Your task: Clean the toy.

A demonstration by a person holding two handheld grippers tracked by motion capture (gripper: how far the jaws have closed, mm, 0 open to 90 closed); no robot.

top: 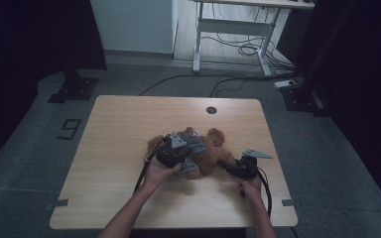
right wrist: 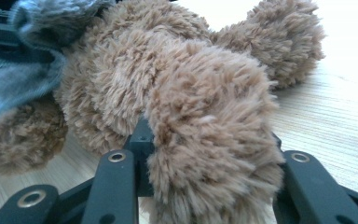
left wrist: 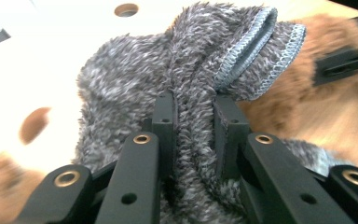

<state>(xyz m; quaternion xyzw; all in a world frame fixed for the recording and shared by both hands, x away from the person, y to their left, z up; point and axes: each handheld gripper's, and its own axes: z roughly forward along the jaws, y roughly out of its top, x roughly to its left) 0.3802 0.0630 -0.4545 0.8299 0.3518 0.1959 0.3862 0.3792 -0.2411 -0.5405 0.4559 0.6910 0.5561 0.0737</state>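
From above, a pale wooden table [top: 119, 148] is standing on grey carpet, with a round cable hole [top: 211, 110] near its far edge. A brown teddy [top: 209, 151] is lying near the table's middle, partly wrapped in a grey fleece [top: 194, 143]. The left gripper [top: 176, 148] is sitting over the fleece, and the right gripper [top: 230, 166] is meeting the teddy from its right. Behind, a white desk frame [top: 228, 29] is standing over loose cables [top: 248, 49], dark curtains are hanging at both sides, and a floor mark [top: 69, 129] is lying left of the table.

In the left gripper view, the left gripper [left wrist: 193, 121] is pinching a fold of the fleece [left wrist: 135, 79], its jaws nearly together, with the teddy [left wrist: 321, 42] lying behind.

In the right gripper view, the right gripper [right wrist: 209, 154] is clamping one plush limb of the teddy [right wrist: 135, 70], its jaws partly apart around it. The fleece [right wrist: 23, 84] is bunching at the upper left, and the table [right wrist: 335, 121] is running off to the right.
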